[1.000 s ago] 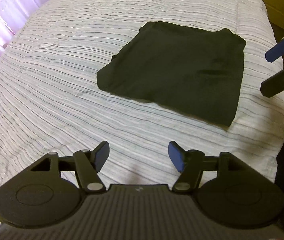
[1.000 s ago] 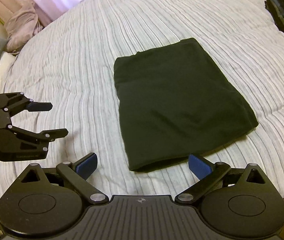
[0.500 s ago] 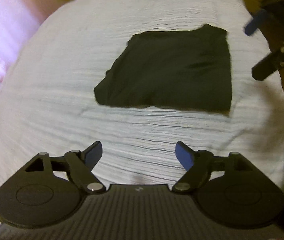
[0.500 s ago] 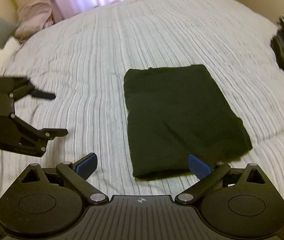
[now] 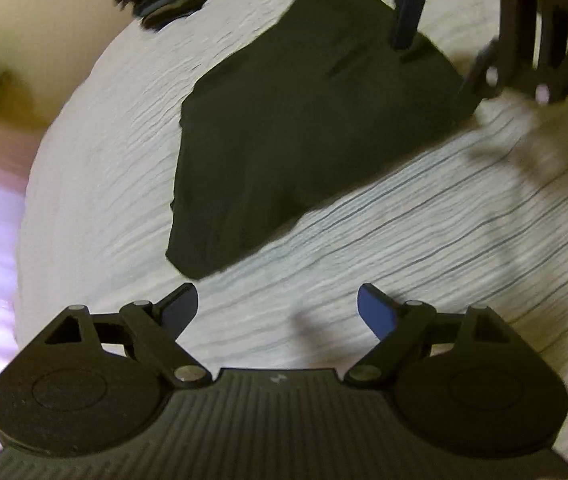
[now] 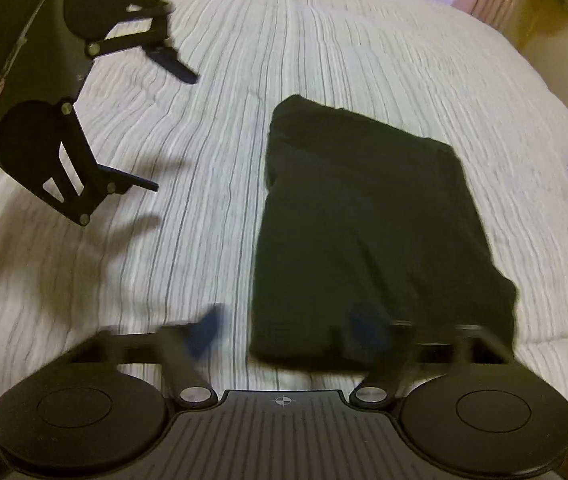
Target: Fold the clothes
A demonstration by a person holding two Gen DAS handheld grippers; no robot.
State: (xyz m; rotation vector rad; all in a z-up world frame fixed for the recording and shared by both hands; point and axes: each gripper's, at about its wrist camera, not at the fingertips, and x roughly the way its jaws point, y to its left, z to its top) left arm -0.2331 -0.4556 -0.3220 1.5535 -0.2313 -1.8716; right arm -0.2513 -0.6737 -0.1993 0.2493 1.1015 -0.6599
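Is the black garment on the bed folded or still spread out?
Folded. The black garment lies as a compact, roughly rectangular block on the striped bedspread, with no sleeves or legs sticking out. Neither gripper holds it.

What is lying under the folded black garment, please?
The garment rests flat on the striped bedspread, which shows all around it. Whatever lies directly beneath the cloth is covered and cannot be seen.

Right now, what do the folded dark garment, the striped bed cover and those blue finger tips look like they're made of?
The folded dark garment looks like soft matte knit fabric, perhaps cotton: it sags with no shine. The striped bed cover seems a puckered woven textile, pale with thin dark lines. The blue pads on the left gripper look like rubber or foam on black hard plastic, though blur leaves that open.
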